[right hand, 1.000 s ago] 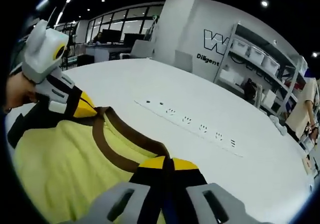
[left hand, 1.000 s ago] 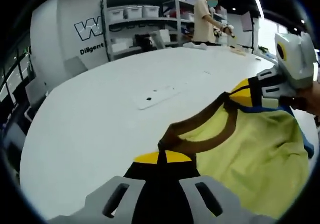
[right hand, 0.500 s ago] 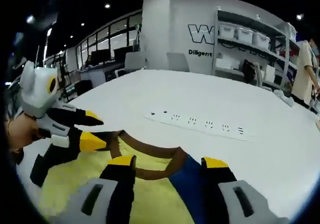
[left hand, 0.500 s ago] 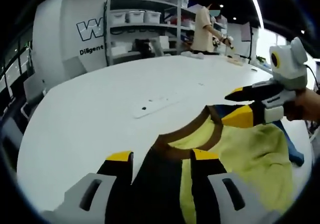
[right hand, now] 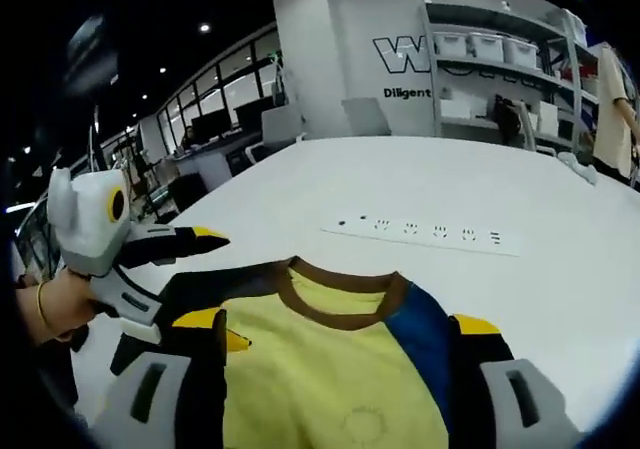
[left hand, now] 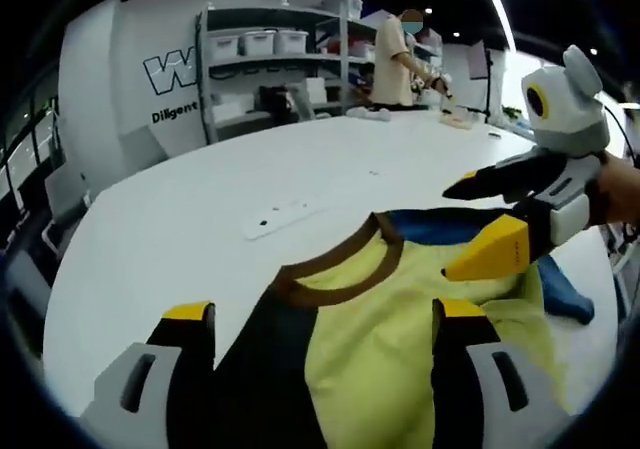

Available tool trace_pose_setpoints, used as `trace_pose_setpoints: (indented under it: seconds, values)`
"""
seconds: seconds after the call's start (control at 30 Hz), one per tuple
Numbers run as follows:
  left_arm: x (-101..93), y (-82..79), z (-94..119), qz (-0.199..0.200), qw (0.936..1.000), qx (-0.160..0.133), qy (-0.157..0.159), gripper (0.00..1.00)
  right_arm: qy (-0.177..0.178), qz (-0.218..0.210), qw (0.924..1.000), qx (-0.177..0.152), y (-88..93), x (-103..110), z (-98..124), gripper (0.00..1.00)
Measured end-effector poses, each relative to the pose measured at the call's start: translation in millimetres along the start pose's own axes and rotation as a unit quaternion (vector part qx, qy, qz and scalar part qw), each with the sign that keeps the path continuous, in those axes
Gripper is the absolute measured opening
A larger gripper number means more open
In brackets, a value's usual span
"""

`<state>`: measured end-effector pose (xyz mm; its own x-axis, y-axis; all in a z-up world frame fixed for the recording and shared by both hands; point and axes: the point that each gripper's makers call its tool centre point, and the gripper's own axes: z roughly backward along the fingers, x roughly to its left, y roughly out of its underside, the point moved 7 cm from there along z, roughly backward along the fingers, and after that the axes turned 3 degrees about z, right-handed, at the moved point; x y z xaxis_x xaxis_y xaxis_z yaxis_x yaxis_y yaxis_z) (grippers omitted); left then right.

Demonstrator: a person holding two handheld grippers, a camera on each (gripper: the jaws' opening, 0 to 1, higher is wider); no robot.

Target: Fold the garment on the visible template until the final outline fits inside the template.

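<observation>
Now both the left gripper (left hand: 318,314) and right gripper (right hand: 340,329) gape wide above the garment (right hand: 335,369), holding nothing.

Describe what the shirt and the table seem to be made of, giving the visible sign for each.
Shirt: soft knit fabric, probably cotton jersey, matte; it wrinkles and drapes, and the brown collar looks ribbed.
Table: smooth hard white top, perhaps laminate; it shows a faint sheen and no grain.

Garment (right hand: 340,369) lower part cut off below right gripper's fingers (right hand: 195,354); hem unseen. Small print btwn them too blurred to read.
</observation>
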<state>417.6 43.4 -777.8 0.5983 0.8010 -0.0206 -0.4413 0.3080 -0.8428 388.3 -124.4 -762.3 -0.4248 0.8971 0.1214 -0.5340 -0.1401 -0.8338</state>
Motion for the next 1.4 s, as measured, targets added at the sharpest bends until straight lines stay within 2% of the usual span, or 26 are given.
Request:
trace_pose_setpoints:
  seconds: [0.17,0.5,0.57,0.87,1.23,1.4]
  values:
    - [-6.4,2.6,10.4,0.011,0.9999,-0.002,0.000,0.93,-0.021,-0.003,0.9998,-0.001,5.9,12.8,12.7,0.92]
    - [-32.4,20.5,40.5,0.019,0.9997,0.001,0.013,0.99,-0.042,0.022,0.9988,0.014,20.6,23.8,40.9,0.99]
    - [-38.1,24.6,45.9,0.015,0.9997,0.007,0.016,0.99,-0.042,0.026,0.9986,0.020,24.3,26.9,46.8,0.99]
    - [-55.3,33.6,68.8,0.028,0.9993,0.002,0.025,0.99,-0.070,0.050,0.9959,0.026,37.9,49.3,77.9,0.99]
    - [-74.2,58.5,92.5,0.025,0.9988,0.023,0.035,0.98,-0.099,0.050,0.9932,0.037,53.5,57.2,100.8,0.96]
    - [-78.2,67.1,97.9,0.024,0.9985,0.030,0.039,0.96,-0.108,0.067,0.9908,0.048,63.2,58.4,104.9,0.91]
